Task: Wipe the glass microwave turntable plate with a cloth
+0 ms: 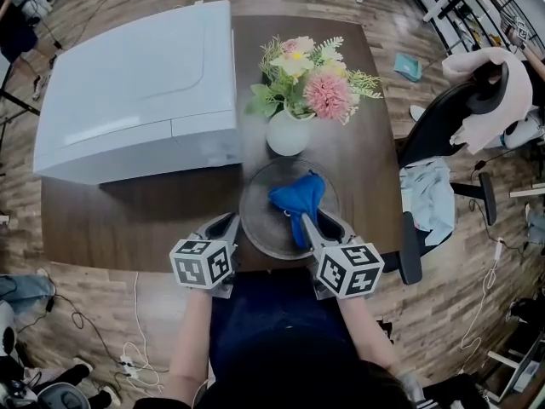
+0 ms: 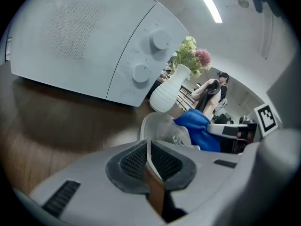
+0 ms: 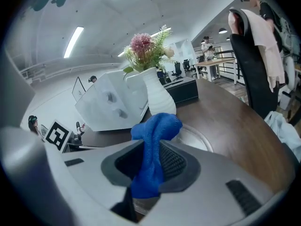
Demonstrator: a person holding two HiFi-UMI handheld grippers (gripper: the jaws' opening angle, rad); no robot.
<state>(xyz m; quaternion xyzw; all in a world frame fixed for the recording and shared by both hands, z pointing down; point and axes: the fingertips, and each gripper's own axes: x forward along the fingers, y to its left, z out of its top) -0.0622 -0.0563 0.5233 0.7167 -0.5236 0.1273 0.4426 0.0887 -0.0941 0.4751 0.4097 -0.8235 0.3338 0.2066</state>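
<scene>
Gripping plate rim in left claw, right claw pinching cloth, seemingly atop plate

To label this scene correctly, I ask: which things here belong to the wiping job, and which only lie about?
Job: glass plate; blue cloth; left claw, shut on the plate's rim; right claw, shut on the cloth.
Lying about: microwave; vase of flowers; office chair.

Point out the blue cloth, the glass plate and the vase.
blue cloth (image 1: 298,196), head view, middle of the bunched fabric
glass plate (image 1: 260,213), head view, bare left part of its surface
vase (image 1: 288,135), head view, white belly
</scene>
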